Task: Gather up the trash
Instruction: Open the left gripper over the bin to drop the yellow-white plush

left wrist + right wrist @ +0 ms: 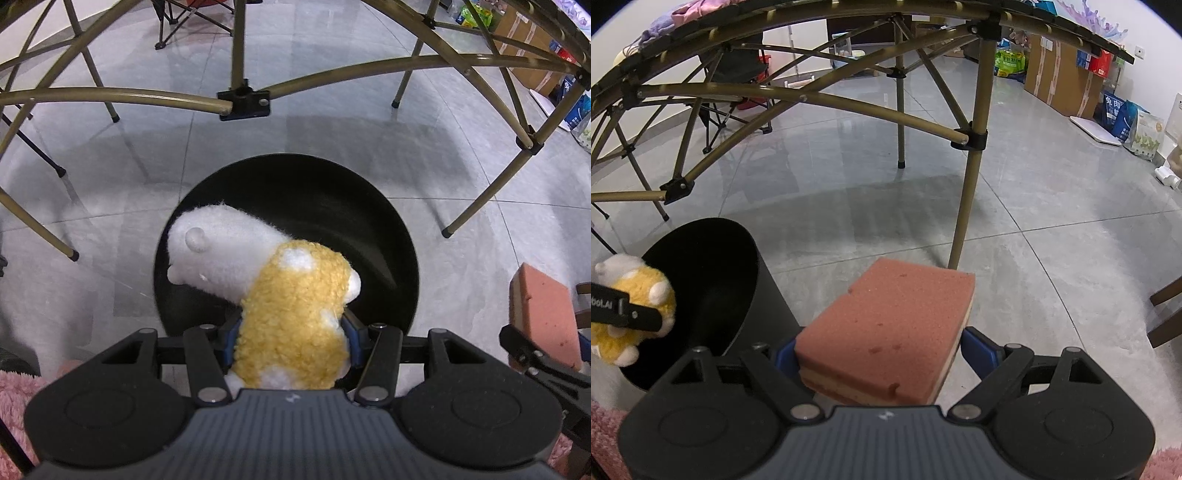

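Observation:
A white and yellow plush toy (pixel 280 284) hangs right above the open mouth of a black round bin (pixel 332 206), and my left gripper (pixel 291 332) is shut on its yellow body. In the right wrist view the same plush toy (pixel 631 295) hangs at the bin's (pixel 705 266) left rim, with the left gripper's fingers (pixel 624 306) across it. My right gripper (pixel 879 350) is shut on a pink-brown sponge block (pixel 886 328), held over the floor to the right of the bin. That sponge block (pixel 543 317) also shows at the right edge of the left wrist view.
A folding table's brass-coloured frame and legs (pixel 971 184) stand over and behind the bin. A folding chair (pixel 735 85) sits farther back. Cardboard boxes and bags (pixel 1067 85) line the right wall. Pink fluffy fabric (pixel 14 402) lies at the lower left. The floor is grey tile.

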The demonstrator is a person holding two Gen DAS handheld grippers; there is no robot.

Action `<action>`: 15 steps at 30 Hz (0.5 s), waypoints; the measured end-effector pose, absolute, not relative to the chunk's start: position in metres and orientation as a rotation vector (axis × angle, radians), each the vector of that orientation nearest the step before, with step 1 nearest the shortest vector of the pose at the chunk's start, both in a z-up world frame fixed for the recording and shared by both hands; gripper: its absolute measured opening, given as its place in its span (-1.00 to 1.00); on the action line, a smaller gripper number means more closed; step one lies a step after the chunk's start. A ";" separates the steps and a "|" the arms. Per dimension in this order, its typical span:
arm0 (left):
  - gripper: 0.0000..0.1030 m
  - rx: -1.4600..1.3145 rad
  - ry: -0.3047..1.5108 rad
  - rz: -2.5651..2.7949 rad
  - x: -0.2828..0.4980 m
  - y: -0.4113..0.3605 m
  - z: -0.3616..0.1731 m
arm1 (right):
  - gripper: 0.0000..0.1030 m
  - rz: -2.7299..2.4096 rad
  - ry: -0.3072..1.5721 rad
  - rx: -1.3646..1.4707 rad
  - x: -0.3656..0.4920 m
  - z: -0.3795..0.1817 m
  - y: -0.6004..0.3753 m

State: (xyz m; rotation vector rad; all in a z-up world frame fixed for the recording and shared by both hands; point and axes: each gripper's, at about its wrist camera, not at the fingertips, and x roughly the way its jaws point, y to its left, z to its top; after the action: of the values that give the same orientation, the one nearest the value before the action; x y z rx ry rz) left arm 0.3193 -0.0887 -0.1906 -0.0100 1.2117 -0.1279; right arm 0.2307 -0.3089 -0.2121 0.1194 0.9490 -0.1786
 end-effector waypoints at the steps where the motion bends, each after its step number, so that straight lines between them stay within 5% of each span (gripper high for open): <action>1: 0.03 -0.013 1.216 -0.131 0.320 -0.091 -0.191 | 0.69 -0.181 0.951 0.120 0.231 -0.213 -0.310; 15: 0.04 -0.025 1.256 -0.116 0.330 -0.102 -0.201 | 0.69 -0.180 0.973 0.123 0.235 -0.219 -0.312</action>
State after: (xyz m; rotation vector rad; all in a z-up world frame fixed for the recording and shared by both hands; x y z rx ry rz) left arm 0.3305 -0.1019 -0.2005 -0.0252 1.2562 -0.1165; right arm 0.2348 -0.3124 -0.2192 0.1231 0.9727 -0.1803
